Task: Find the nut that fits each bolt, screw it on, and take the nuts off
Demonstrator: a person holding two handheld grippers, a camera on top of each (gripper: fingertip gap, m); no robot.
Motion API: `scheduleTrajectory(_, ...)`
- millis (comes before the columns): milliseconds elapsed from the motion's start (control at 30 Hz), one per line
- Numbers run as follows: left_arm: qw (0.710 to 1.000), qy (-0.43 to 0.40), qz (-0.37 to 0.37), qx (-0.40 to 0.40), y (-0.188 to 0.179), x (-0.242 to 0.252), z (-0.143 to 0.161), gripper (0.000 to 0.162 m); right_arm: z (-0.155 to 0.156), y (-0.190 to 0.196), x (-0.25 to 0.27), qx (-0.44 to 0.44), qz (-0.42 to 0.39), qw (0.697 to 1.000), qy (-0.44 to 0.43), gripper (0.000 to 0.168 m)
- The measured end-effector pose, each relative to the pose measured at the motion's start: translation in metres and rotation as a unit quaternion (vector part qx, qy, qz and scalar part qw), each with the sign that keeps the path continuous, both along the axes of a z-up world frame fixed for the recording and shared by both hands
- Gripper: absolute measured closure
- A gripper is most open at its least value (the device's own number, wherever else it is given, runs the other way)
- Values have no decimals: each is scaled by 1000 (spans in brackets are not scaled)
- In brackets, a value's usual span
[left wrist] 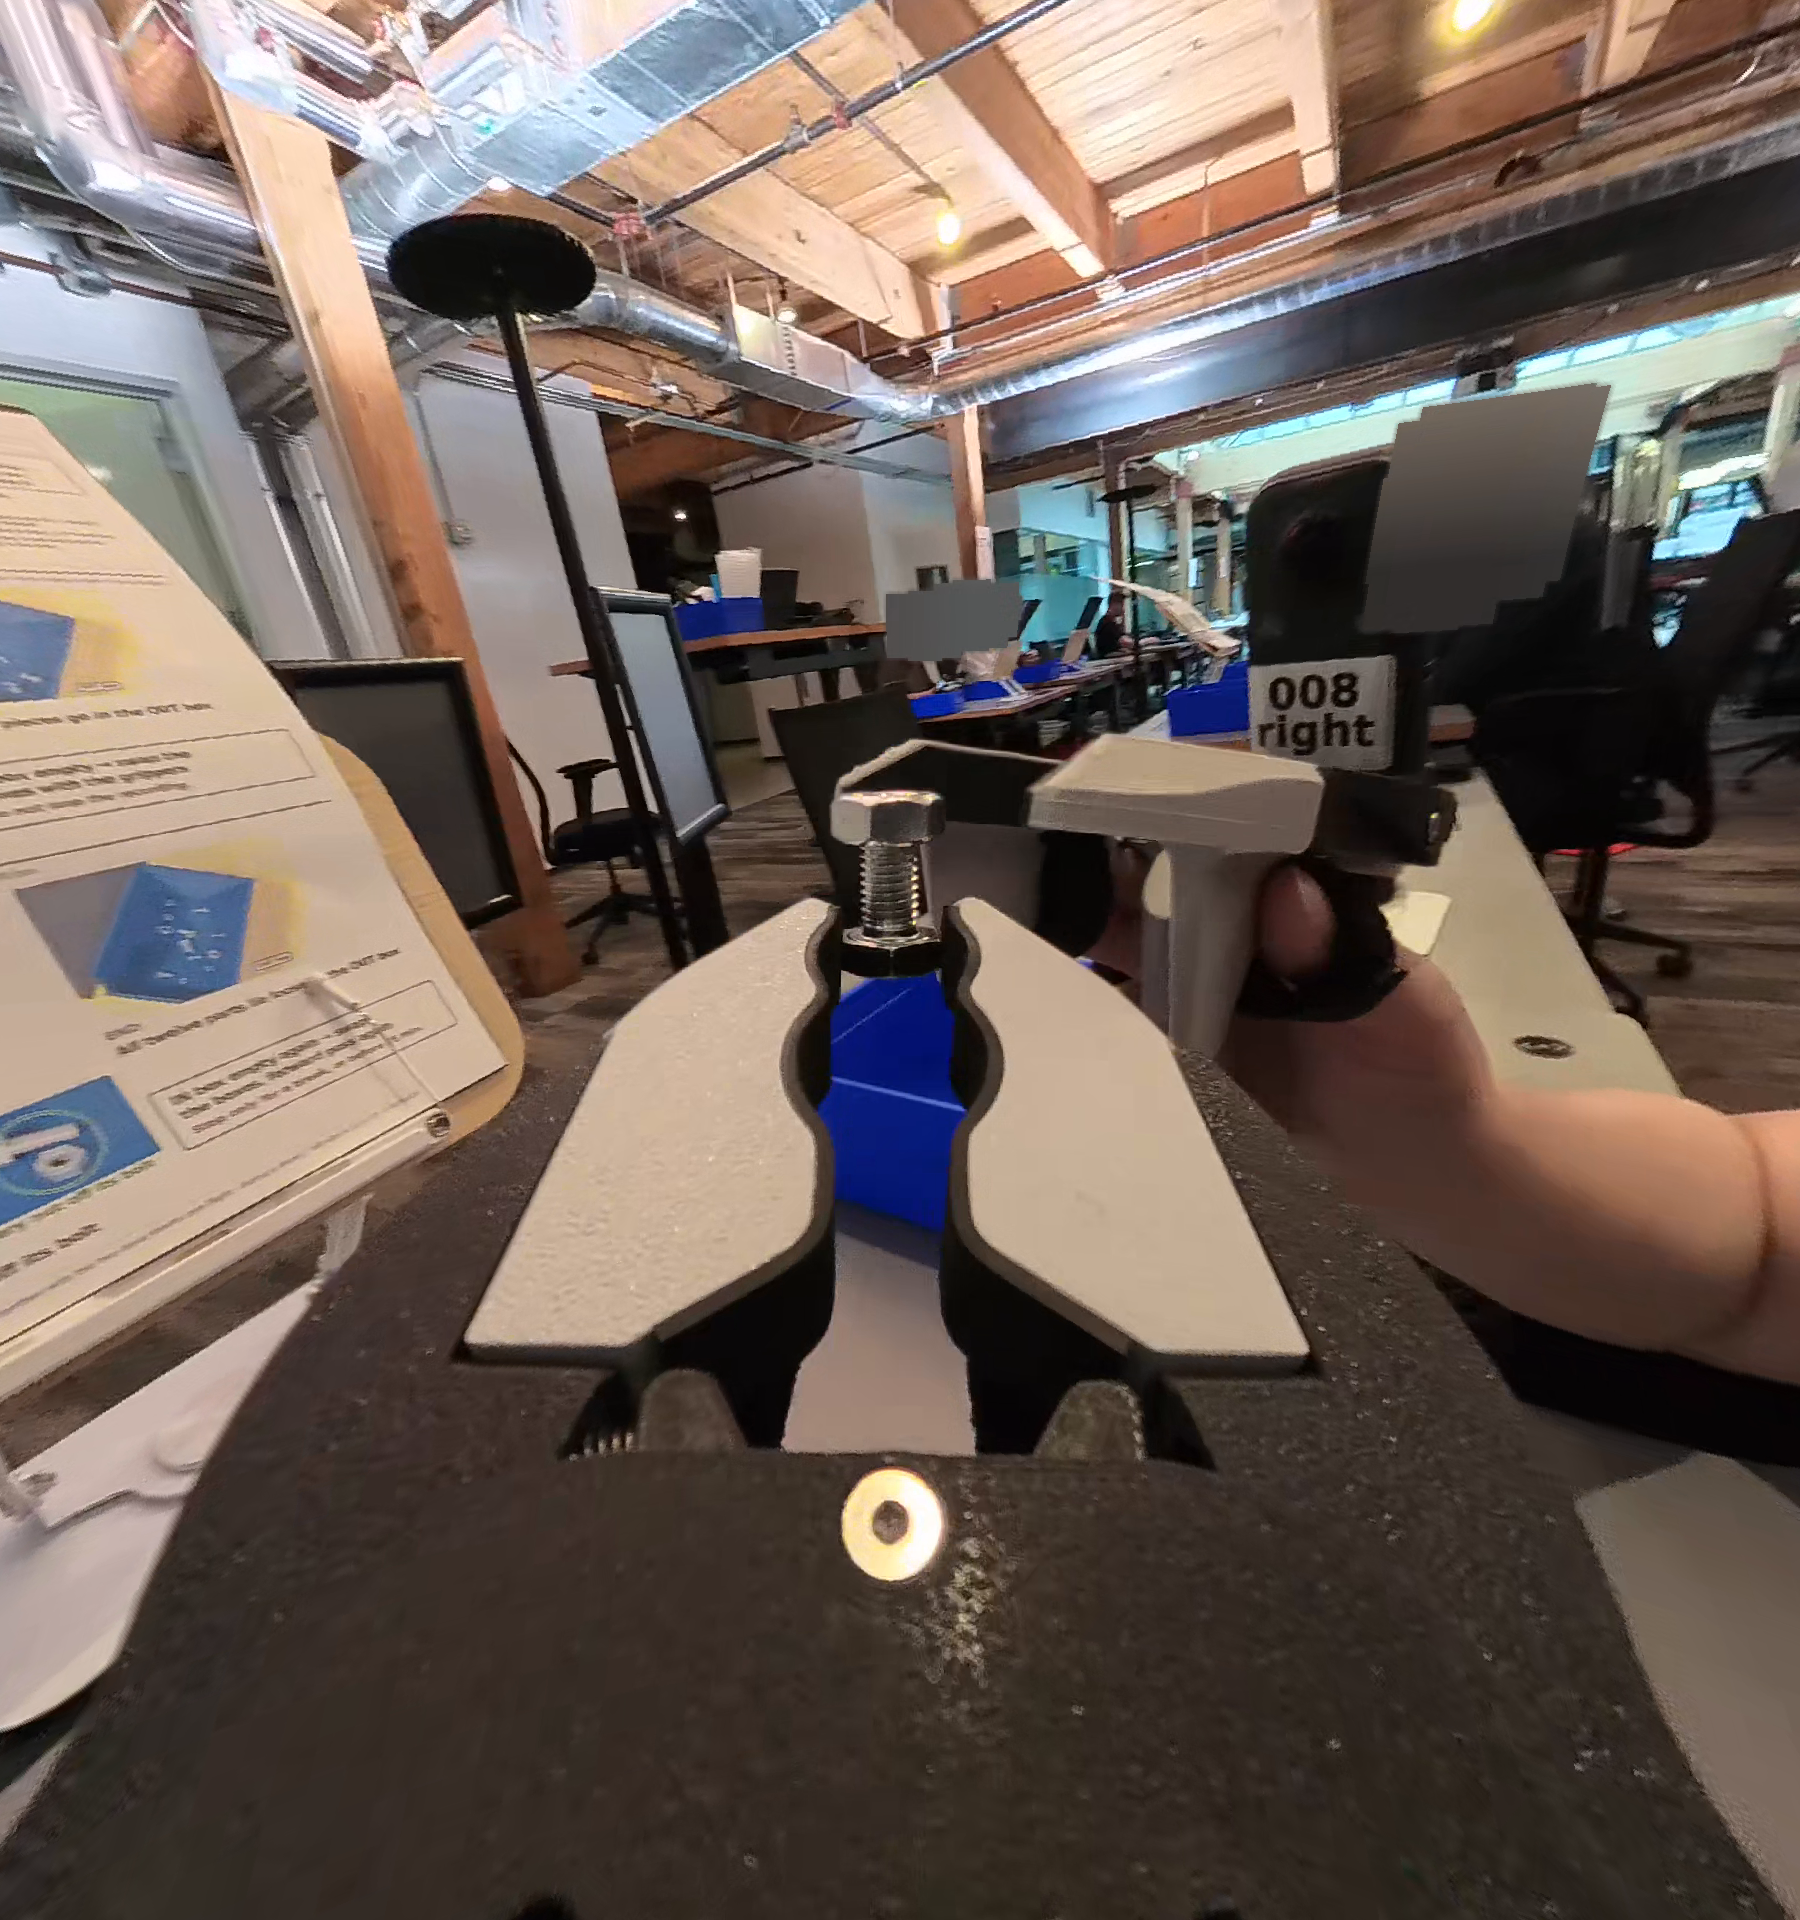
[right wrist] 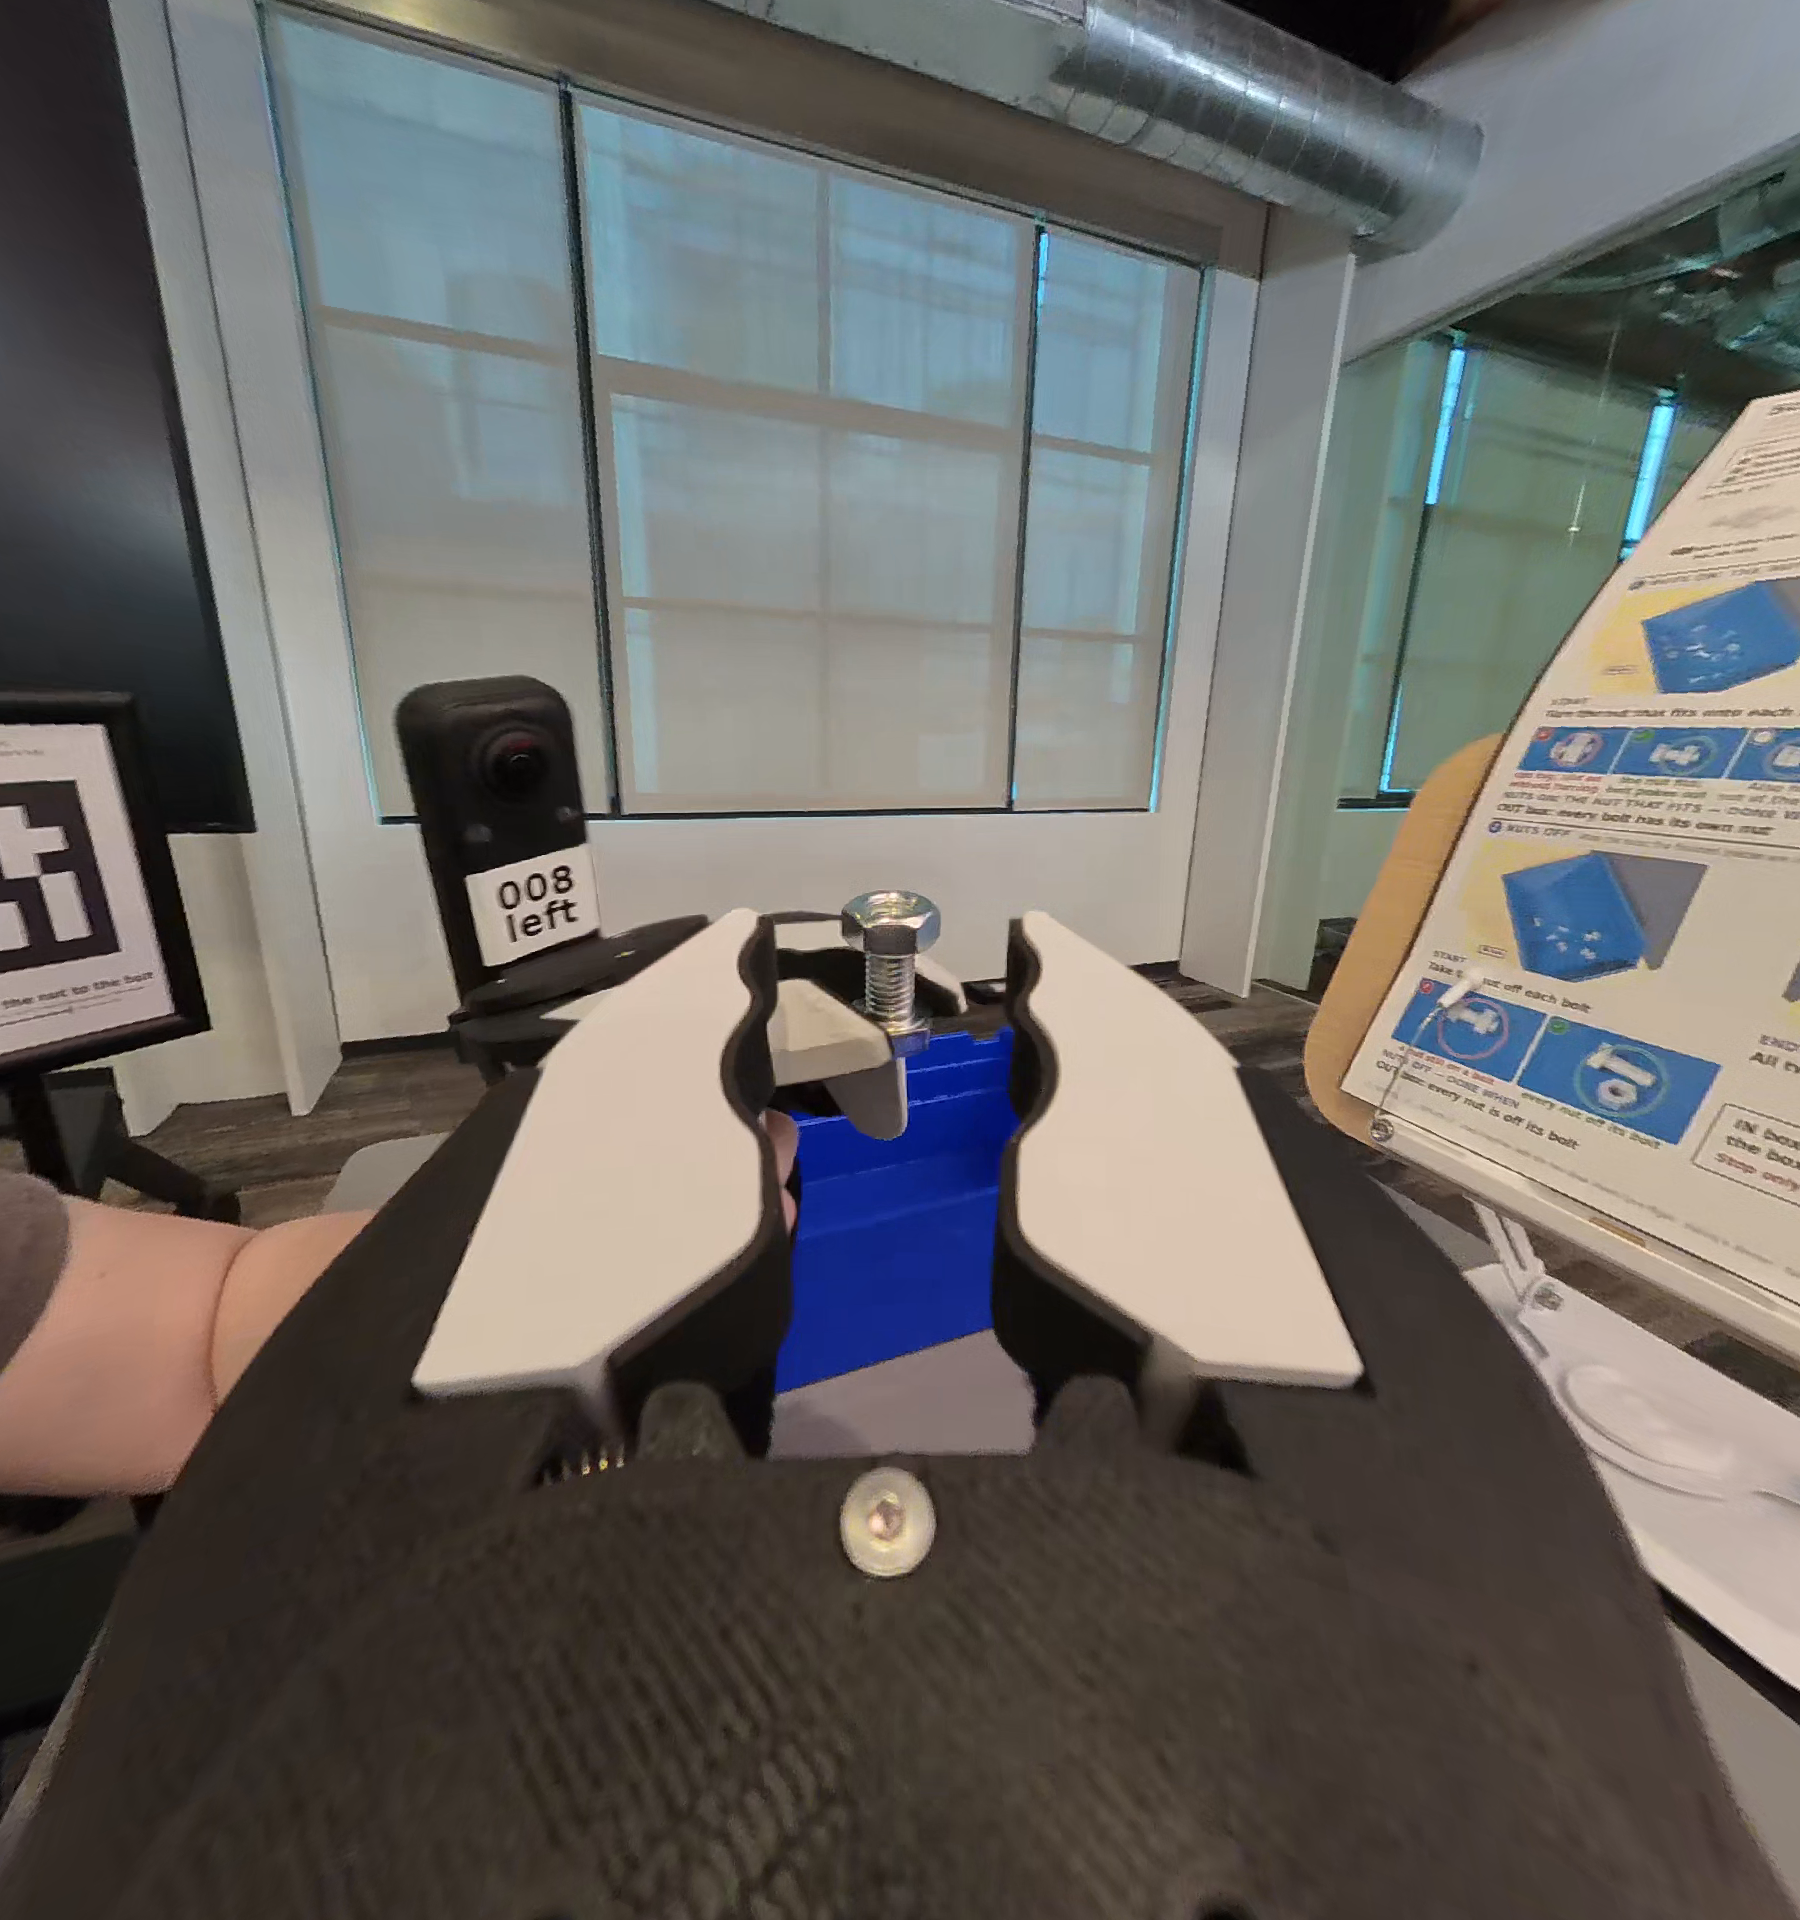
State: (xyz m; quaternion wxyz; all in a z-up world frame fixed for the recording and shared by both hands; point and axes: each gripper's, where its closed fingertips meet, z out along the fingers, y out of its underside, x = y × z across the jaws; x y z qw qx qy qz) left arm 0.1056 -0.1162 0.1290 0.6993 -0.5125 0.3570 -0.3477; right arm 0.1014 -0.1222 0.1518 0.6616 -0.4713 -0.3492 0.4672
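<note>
My left gripper [left wrist: 891, 935] is shut on a dark hex nut [left wrist: 888, 954] at its fingertips. A silver hex bolt [left wrist: 885, 862] stands upright in the nut, head up, with several threads showing. My right gripper [right wrist: 891, 935] is open, and its fingers stand on either side of the bolt head [right wrist: 878, 920] without touching it. In the right wrist view one of the left gripper's fingers [right wrist: 828, 1039] holds the nut [right wrist: 904, 1042] under the bolt. The right gripper also shows in the left wrist view [left wrist: 880, 774], level with the bolt head and held by a hand [left wrist: 1332, 997].
A blue bin [left wrist: 891, 1122] sits on the grey table below both grippers; it also shows in the right wrist view [right wrist: 896, 1226]. An instruction sheet on a wooden board [left wrist: 148, 883] stands close at the left, seen at the right in the right wrist view [right wrist: 1654, 883]. A framed marker sign [right wrist: 34, 873] stands behind. The tips of both grippers are at nearly the same place.
</note>
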Motion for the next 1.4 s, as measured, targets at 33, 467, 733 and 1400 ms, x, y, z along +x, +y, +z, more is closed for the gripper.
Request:
scheduleTrajectory(33, 1000, 3, 7, 3, 1, 0, -1, 144, -1, 1, 0, -1, -8, 1000, 0, 127)
scheduleTrajectory(467, 995, 21, -96, -6, -22, 11, 0, 144, -1, -16, -2, 17, 104, 994, -22, 148)
scheduleTrajectory(733, 903, 19, -405, -139, -89, 32, -10, 144, -11, -77, 20, 16, 447, 894, -18, 148)
scheduleTrajectory(1400, 887, -11, -434, -156, -90, 28, -4, 144, 3, -64, 30, 10, 427, 903, 43, 116)
